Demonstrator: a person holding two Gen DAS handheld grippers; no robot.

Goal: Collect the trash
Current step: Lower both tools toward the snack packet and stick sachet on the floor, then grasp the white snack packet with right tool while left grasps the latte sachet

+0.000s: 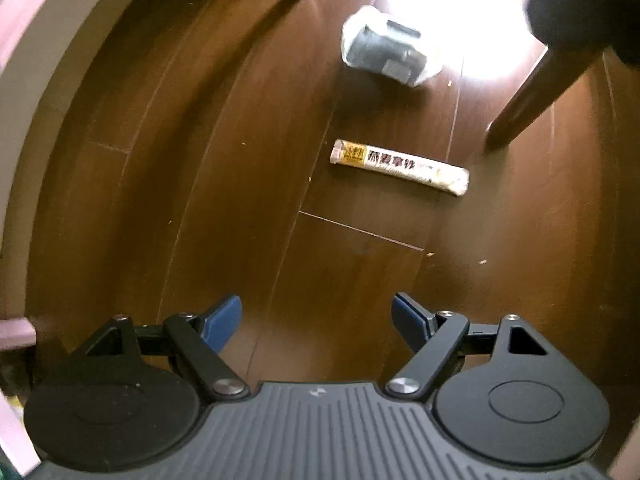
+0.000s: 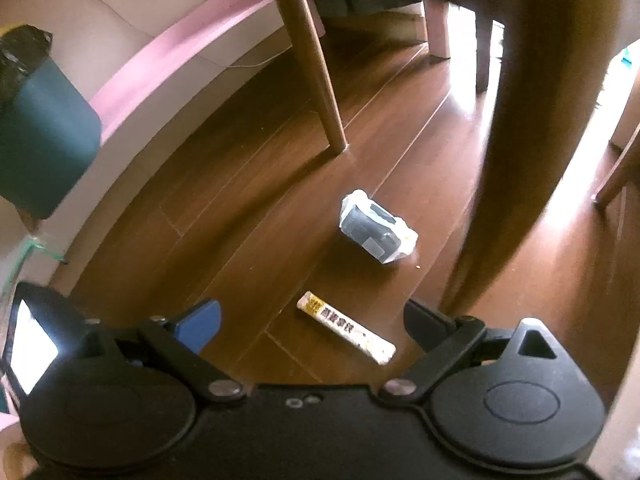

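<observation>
Two pieces of trash lie on the dark wooden floor. A long white stick wrapper (image 1: pixel 400 167) with black and yellow print rests ahead of my left gripper (image 1: pixel 316 320), which points down at bare floor and stands open, empty. Farther off sits a crumpled clear packet (image 1: pixel 390 46) with dark contents. In the right wrist view the same stick wrapper (image 2: pixel 346 327) lies just ahead, between the fingers of my right gripper (image 2: pixel 312 322), which is open and holds nothing. The clear packet (image 2: pixel 378 227) lies beyond it.
A dark green bin (image 2: pixel 44 136) lined with a black bag stands at the left by the pink-trimmed wall (image 2: pixel 168 52). Wooden furniture legs (image 2: pixel 316 80) rise near the trash, another leg (image 1: pixel 532 96) at the right. A few crumbs dot the floor.
</observation>
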